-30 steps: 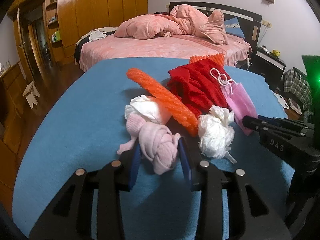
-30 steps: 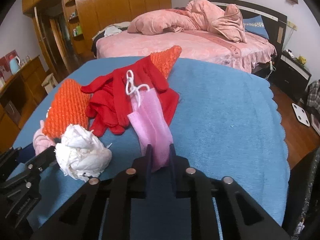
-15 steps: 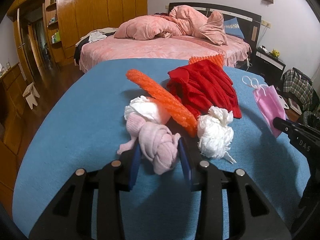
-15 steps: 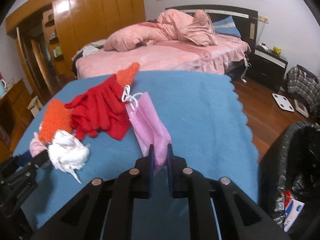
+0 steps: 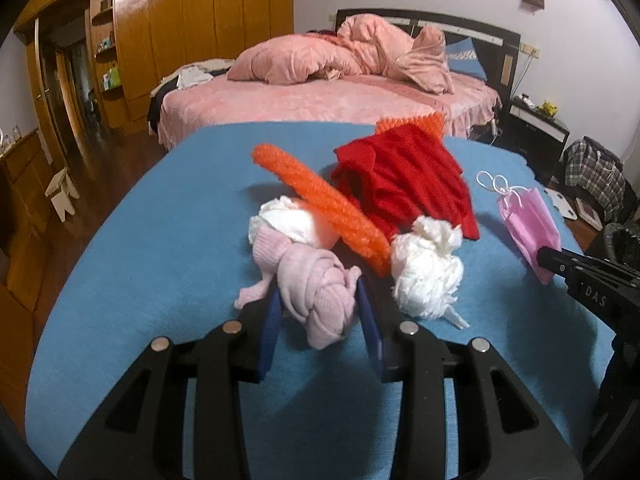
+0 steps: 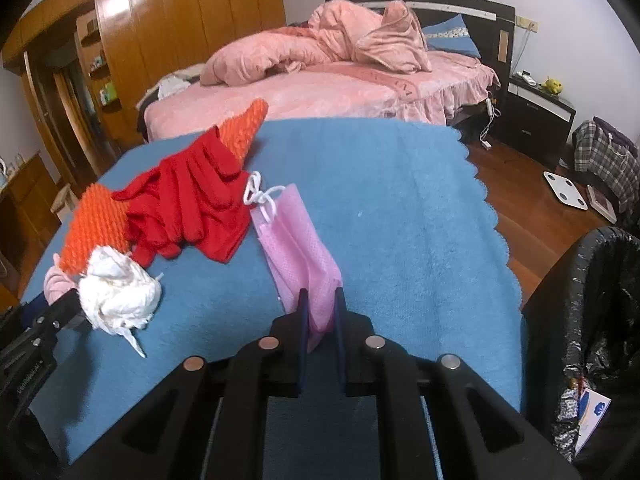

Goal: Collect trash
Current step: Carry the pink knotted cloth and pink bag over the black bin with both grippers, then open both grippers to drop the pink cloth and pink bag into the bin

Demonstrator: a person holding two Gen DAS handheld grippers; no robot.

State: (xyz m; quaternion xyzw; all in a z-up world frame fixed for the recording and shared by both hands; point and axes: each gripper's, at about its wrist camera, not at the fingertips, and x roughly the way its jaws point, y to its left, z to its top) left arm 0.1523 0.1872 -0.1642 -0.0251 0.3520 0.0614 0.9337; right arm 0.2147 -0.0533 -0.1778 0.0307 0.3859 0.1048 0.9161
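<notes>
Pink pleated disposable face mask [image 6: 298,248] with white ear loops is the trash item in hand: our right gripper [image 6: 320,316] is clenched on its near end, and the mask's long axis runs away from the fingers toward 11 o'clock in the right wrist view, loops at the far tip. It looks lifted just off the blue tablecloth [image 6: 400,208], though we can't tell if the far end is touching.

Key relation, as we judge it: the black-lined trash bin [image 6: 592,320] sits at about 3 o'clock from the right fingers, just beyond the cloth's scalloped edge and lower than the tabletop. The right hand is clearly the nearer 1 to it, so the carry should swing right and down, mask trailing lengthwise.

Our left gripper [image 5: 320,320] grasps the knotted pale pink knit sock bundle [image 5: 316,292], both blue pads pressed into its sides, bundle resting on the cloth. From it, 2 crumpled white tissue wads: 1 [image 5: 424,272] at 2 o'clock, 1 [image 5: 284,224] at 12. Those look like the next trash. The red knit gloves [image 5: 400,180] and orange knit piece [image 5: 320,200] lie farther back, likely not trash.
</notes>
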